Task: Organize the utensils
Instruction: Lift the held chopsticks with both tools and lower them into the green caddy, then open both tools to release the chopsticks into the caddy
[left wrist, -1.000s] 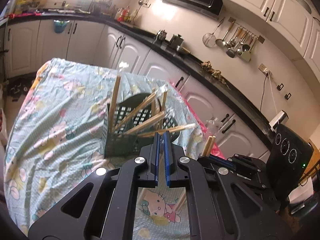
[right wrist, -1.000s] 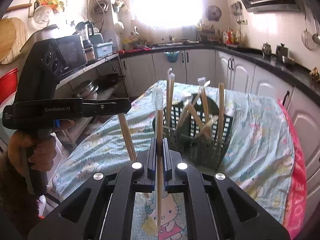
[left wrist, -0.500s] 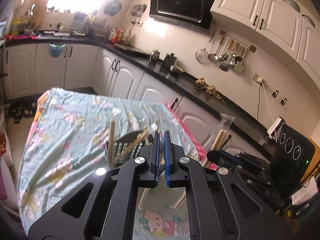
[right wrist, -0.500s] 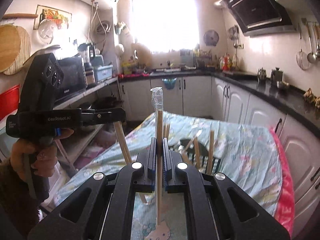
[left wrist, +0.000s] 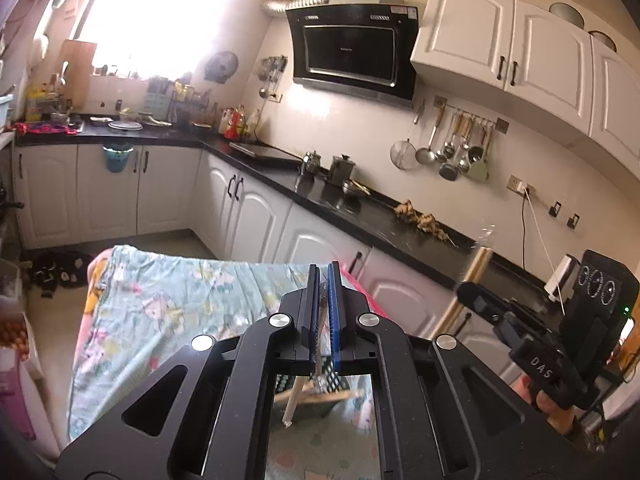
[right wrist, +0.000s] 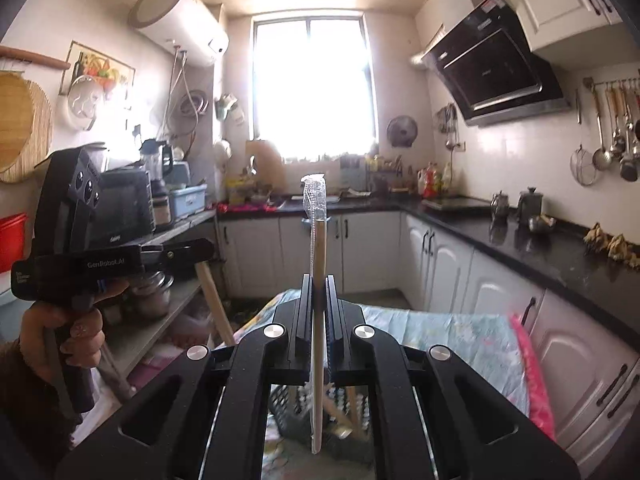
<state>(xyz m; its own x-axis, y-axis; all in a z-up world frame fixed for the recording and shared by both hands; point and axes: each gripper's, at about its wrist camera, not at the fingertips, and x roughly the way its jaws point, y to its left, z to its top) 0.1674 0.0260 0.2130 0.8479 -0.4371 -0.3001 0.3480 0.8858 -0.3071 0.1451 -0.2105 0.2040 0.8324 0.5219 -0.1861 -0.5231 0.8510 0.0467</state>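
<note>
Clamping a pair of chopsticks in clear wrap (right wrist: 319, 240), the right gripper (right wrist: 319, 280) has its jaws pressed on the wood about midway, so the pair stands upright with the crumpled end of the wrap on top and the bare lower end hanging under the jaws. Directly beneath it, on the near part of the cloth-covered counter (right wrist: 452, 336), sits a dark perforated basket (right wrist: 292, 412). It holds several loose chopsticks (right wrist: 340, 408) leaning crosswise, though the gripper body hides most of its rim and how far it is from the counter's near edge. The left gripper (left wrist: 323, 270) is held level beside the right one, above the same near end of the counter. Its jaws are nearly together on a second pair of chopsticks (left wrist: 292, 396). That pair slants down out of the pads, and its lower end hangs over the basket without reaching in. A hand (right wrist: 68, 328) grips the left handle at the counter's left edge. The cloth runs to a pink hem along the right edge, and nothing else can be made out on it. Farther off, a black worktop (left wrist: 360, 216) along the wall carries two metal pots (left wrist: 340, 168). A teal bin (left wrist: 116, 156) hangs on a cabinet door below the worktop's corner. Ladles and strainers (left wrist: 452, 156) hang from a rail, with the range hood (left wrist: 352, 56) left of it on the same wall.
</note>
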